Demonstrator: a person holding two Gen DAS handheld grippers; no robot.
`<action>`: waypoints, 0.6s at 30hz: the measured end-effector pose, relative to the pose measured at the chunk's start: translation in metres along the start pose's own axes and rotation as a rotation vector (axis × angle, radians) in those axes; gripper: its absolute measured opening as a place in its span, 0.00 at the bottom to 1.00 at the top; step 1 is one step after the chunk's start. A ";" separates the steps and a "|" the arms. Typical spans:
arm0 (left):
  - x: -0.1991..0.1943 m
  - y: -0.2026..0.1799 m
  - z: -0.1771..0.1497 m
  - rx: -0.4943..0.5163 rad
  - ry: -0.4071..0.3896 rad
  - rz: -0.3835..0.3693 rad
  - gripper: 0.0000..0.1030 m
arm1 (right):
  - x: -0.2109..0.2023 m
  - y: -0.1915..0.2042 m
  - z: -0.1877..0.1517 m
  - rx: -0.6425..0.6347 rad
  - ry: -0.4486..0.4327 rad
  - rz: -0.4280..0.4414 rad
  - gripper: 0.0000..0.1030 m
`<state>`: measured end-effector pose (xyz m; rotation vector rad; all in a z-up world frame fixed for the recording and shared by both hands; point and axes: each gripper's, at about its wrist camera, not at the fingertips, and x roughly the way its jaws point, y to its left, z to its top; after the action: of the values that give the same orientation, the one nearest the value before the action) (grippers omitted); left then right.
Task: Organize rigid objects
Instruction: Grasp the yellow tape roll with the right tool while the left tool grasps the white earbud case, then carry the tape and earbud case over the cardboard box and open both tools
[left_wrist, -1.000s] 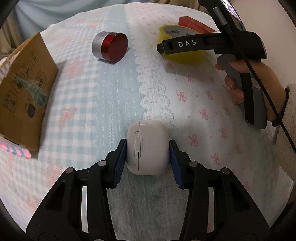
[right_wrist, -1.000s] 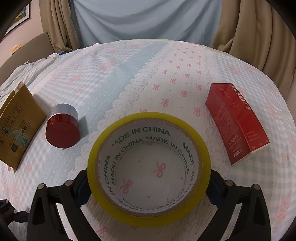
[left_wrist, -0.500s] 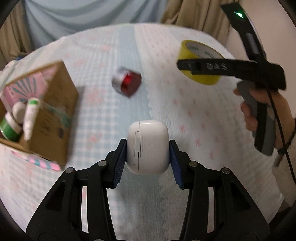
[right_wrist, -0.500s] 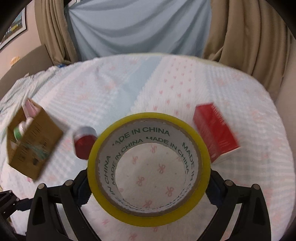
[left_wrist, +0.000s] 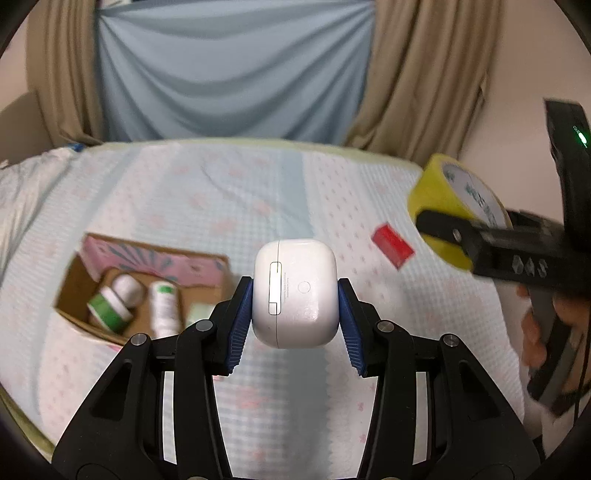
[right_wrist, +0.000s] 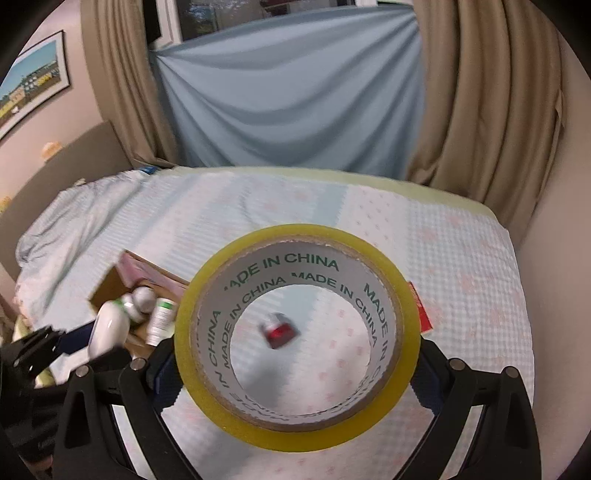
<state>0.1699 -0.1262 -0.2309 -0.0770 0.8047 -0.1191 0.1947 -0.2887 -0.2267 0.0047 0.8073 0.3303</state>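
Above the bed (left_wrist: 207, 192), both grippers hang in the air with loads. The left gripper (left_wrist: 294, 314) has its blue-padded fingers (left_wrist: 238, 325) pressed against the two sides of a white earbud case (left_wrist: 294, 291), which is well clear of the bedspread. The right gripper (right_wrist: 295, 373) has its fingers spread wide around the outside of a yellow roll of packing tape (right_wrist: 297, 424), gripping it at both flanks, its cardboard core reading MADE IN CHINA.

Down on the bedspread, left of centre, an open cardboard box (left_wrist: 74, 295) already holds a couple of white bottles (left_wrist: 162, 306) and a green-banded jar (left_wrist: 109, 306). A red box (left_wrist: 392, 245) lies to the right, and a small red-topped tin (right_wrist: 279, 330) shows blurred through the tape's hole.

The step looks like the carry — both items lifted and heading for the box. Next would be bringing each over the opening in turn, lowering it into a free spot beside the bottles and letting go low — taking care the two grippers don't crowd each other.
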 end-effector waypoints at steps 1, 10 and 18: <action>-0.009 0.008 0.007 -0.004 -0.010 0.005 0.40 | -0.006 0.009 0.004 -0.002 -0.003 0.008 0.95; -0.058 0.105 0.046 -0.021 -0.028 0.023 0.40 | -0.018 0.102 0.030 0.053 0.015 0.062 0.95; -0.047 0.211 0.065 0.016 0.037 0.011 0.40 | 0.034 0.183 0.031 0.165 0.082 0.024 0.95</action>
<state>0.2005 0.0905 -0.1761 -0.0557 0.8405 -0.1170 0.1853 -0.1014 -0.2055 0.1565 0.9145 0.2872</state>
